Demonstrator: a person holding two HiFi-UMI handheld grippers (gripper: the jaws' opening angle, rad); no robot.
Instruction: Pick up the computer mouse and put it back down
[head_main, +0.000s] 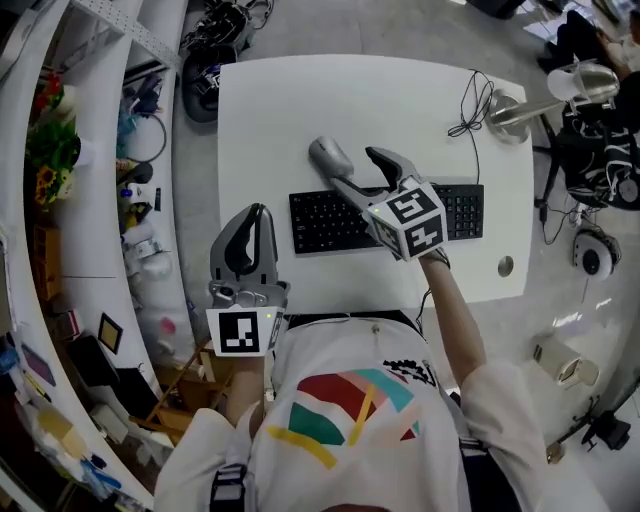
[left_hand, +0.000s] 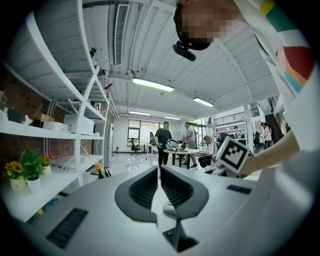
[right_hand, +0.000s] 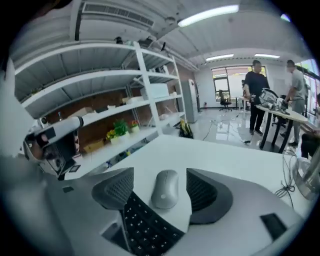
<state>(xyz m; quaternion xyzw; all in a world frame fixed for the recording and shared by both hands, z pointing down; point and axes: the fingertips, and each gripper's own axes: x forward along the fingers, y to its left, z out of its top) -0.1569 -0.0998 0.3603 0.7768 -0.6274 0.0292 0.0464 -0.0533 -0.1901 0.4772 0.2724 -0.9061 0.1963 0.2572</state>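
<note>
The grey computer mouse lies on the white table, just beyond the black keyboard. My right gripper reaches over the keyboard and stands open, one finger on each side of the mouse. In the right gripper view the mouse rests on the table between the jaws of the right gripper, with a gap on both sides, and the keyboard lies under them. My left gripper hangs at the table's near left edge, well away from the mouse. The left gripper is shut on nothing.
A metal lamp base with a black cable stands at the table's far right. A round grommet sits near the right front edge. White shelves with plants run along the left. People stand at a table far behind.
</note>
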